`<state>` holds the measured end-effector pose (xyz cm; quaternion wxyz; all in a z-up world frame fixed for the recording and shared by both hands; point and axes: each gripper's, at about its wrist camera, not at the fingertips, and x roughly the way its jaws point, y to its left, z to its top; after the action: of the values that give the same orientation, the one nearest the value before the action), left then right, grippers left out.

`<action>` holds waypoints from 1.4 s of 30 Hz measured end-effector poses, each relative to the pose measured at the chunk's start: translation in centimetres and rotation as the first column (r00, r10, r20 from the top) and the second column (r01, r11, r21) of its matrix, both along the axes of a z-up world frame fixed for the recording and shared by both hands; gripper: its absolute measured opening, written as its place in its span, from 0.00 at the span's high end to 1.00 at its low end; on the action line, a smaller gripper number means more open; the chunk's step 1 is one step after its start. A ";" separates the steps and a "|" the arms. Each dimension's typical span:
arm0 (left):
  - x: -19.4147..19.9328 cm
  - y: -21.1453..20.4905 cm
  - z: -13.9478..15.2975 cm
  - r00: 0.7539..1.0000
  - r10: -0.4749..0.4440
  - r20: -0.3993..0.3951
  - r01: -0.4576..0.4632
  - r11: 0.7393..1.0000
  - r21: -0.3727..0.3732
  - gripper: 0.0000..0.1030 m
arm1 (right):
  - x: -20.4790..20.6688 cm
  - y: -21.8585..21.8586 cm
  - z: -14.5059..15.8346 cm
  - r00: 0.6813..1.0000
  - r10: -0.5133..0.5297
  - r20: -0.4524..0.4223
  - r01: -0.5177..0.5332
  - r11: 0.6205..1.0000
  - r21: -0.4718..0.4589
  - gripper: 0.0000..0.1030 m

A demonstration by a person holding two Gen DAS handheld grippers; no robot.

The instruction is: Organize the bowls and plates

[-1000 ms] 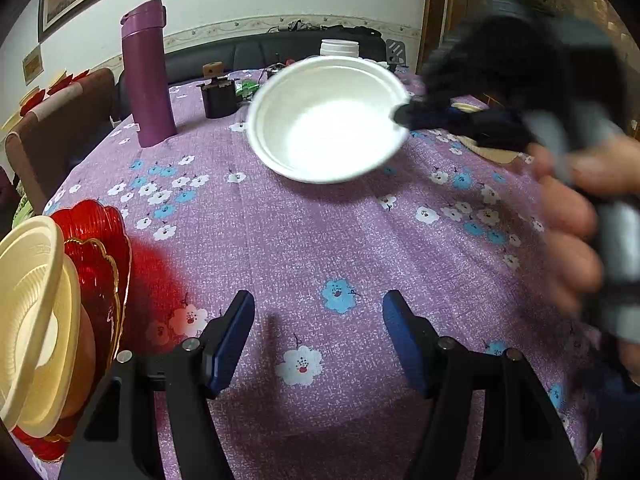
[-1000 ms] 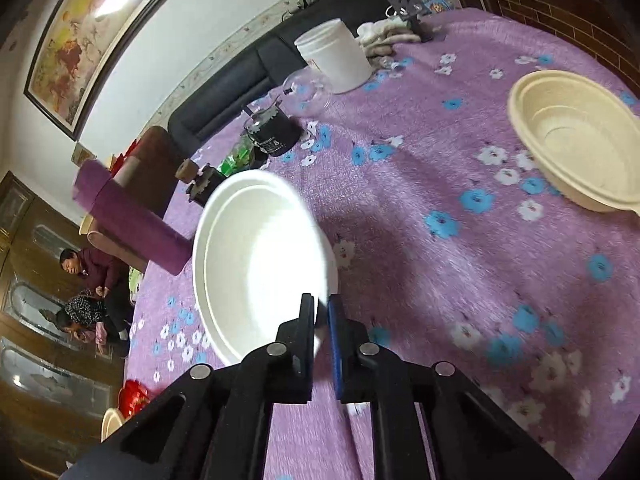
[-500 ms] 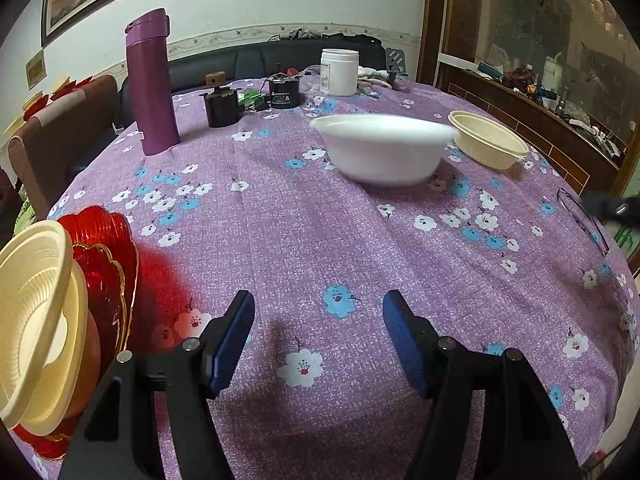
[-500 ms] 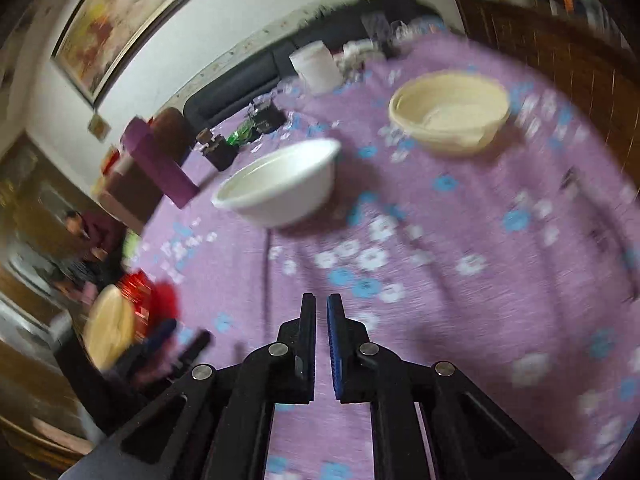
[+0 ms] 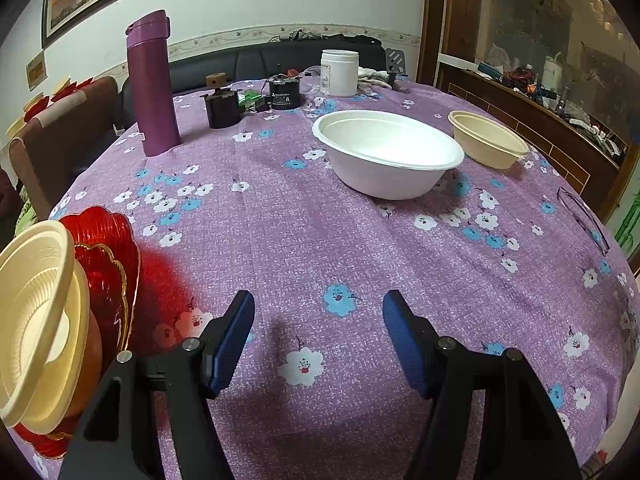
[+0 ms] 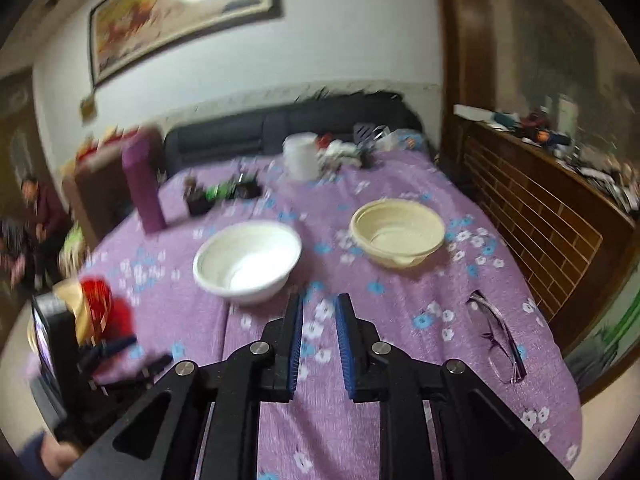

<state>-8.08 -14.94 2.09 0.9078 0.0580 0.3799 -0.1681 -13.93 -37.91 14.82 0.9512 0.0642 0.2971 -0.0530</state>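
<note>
A white bowl [image 5: 390, 156] stands upright on the purple flowered tablecloth [image 5: 280, 240], beyond my left gripper [image 5: 318, 320], which is open and empty low over the cloth. A cream bowl [image 5: 486, 142] stands to its right. Cream bowls [image 5: 36, 312] lean in red plates [image 5: 116, 248] at the left edge. In the right wrist view, my right gripper [image 6: 318, 316] hovers behind the white bowl [image 6: 248, 262], jaws slightly apart and empty. The cream bowl [image 6: 398, 232] is right of it. The left gripper [image 6: 132, 350] shows at lower left beside the red plates [image 6: 100, 308].
A purple flask [image 5: 152, 84], a dark cup [image 5: 222, 110], a black can [image 5: 285, 94] and a white jar [image 5: 339, 72] stand at the table's far side. Glasses [image 6: 498, 338] lie near the right edge. A wooden cabinet [image 6: 540, 200] stands to the right.
The right gripper let go of the white bowl, which now sits on the table. It pulled back and up, and its jaws opened a little. The left gripper stayed still.
</note>
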 end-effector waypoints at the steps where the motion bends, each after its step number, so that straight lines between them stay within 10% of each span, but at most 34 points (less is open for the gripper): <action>1: 0.0 0.0 0.0 1.000 -0.001 0.000 0.001 1.000 0.000 0.36 | -0.3 0.3 0.9 1.000 -0.003 0.018 0.004 0.999 -0.052 0.71; 5: -0.1 -0.1 0.1 1.000 -0.003 0.004 0.003 1.000 -0.002 0.36 | -2.8 1.7 3.5 0.984 -0.013 0.179 0.040 0.988 -0.147 0.00; 16: -0.1 0.0 0.2 1.000 -0.006 0.012 0.006 1.000 -0.009 0.36 | -4.8 5.0 3.1 0.951 0.058 0.302 0.029 0.961 -0.275 0.01; 27: -0.3 0.2 0.2 1.000 -0.007 0.018 0.007 1.000 -0.014 0.36 | 1.4 3.3 -4.1 0.999 -0.031 -0.014 0.026 0.957 -0.288 0.28; 31: -0.3 0.0 0.2 1.000 -0.007 0.017 0.007 1.000 -0.004 0.36 | 3.8 0.4 -6.9 0.975 -0.107 -0.193 0.065 0.975 -0.213 0.72; 36: -0.3 0.3 0.3 1.000 0.009 0.019 -0.009 1.000 -0.011 0.36 | 5.6 -1.0 -8.3 0.951 -0.190 -0.242 0.120 0.953 -0.277 0.73; 40: 0.6 0.6 1.1 0.999 0.013 -0.035 -0.014 0.999 -0.034 0.36 | 7.0 -2.9 -8.6 0.949 -0.011 -0.314 0.035 0.997 0.073 0.76; 42: 1.1 0.5 2.5 1.000 0.019 -0.020 -0.020 0.999 -0.036 0.36 | 7.9 -2.5 -8.1 0.951 0.036 -0.308 -0.010 0.996 0.085 0.91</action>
<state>-7.00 -14.43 4.57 0.9065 0.0359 0.3863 -0.1666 -5.99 -40.37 6.68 0.8901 0.0909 0.4448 -0.0387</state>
